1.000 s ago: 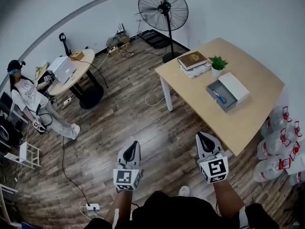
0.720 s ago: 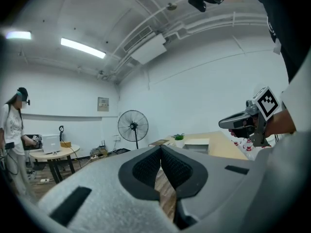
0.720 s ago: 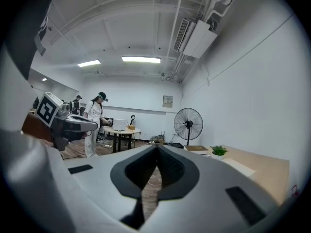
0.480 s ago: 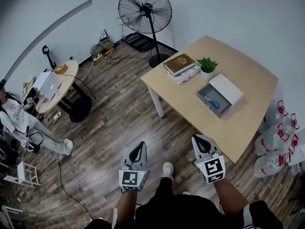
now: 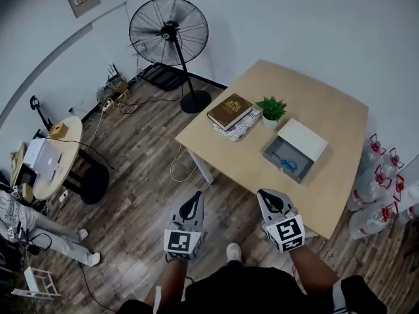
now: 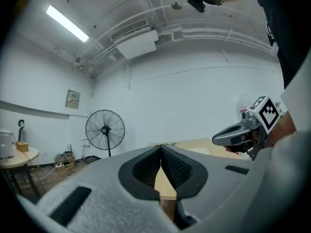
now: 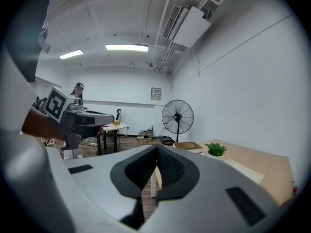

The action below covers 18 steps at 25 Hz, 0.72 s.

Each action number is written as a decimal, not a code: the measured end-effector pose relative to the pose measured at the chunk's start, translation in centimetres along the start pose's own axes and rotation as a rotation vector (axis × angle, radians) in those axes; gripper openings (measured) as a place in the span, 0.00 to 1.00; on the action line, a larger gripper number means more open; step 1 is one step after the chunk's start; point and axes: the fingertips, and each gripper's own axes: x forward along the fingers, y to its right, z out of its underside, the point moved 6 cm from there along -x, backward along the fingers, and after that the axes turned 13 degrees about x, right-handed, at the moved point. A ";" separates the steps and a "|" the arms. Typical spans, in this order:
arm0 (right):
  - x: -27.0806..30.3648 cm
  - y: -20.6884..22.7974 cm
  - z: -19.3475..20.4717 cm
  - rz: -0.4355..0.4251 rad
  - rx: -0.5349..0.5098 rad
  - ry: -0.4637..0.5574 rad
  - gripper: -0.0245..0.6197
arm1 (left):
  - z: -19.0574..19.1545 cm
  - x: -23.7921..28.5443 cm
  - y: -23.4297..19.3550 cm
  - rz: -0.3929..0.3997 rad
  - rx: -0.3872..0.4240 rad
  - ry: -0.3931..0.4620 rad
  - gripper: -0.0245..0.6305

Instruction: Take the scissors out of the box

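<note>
Blue-handled scissors [image 5: 288, 164] lie inside an open grey box [image 5: 270, 154] on the light wooden table [image 5: 334, 110]. The box's white lid [image 5: 302, 140] rests against its far side. My left gripper [image 5: 194, 197] hangs over the wood floor, short of the table's near edge, with its jaws shut and empty [image 6: 160, 147]. My right gripper [image 5: 268, 195] is at the table's near edge, well short of the box, also shut with nothing in it [image 7: 156, 147]. From the right gripper view the table, plant [image 7: 215, 149] and lid [image 7: 243, 169] lie ahead to the right.
A brown book [image 5: 230, 110] on papers and a small potted plant [image 5: 270, 108] stand left of the box. A standing fan [image 5: 168, 31] is beyond the table's left corner. Water bottles [image 5: 383, 191] crowd the right. A round table [image 5: 49, 156] and cables lie left.
Both grippers have travelled forward across the floor toward the table. The table and box now sit closer, and the round table and seated person have slid to the left edge.
</note>
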 end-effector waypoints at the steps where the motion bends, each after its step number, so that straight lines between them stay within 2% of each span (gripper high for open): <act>1: 0.7 0.4 -0.2 0.017 0.000 0.000 0.03 | 0.3 0.9 -0.5 0.016 -0.009 0.001 0.04; 9: 4.7 3.8 -1.2 0.142 0.008 -0.011 0.03 | 1.9 6.9 -2.9 0.143 -0.021 0.017 0.04; 18: 6.0 8.6 -1.6 0.241 0.032 -0.021 0.03 | 2.5 12.6 -2.2 0.237 -0.044 0.026 0.04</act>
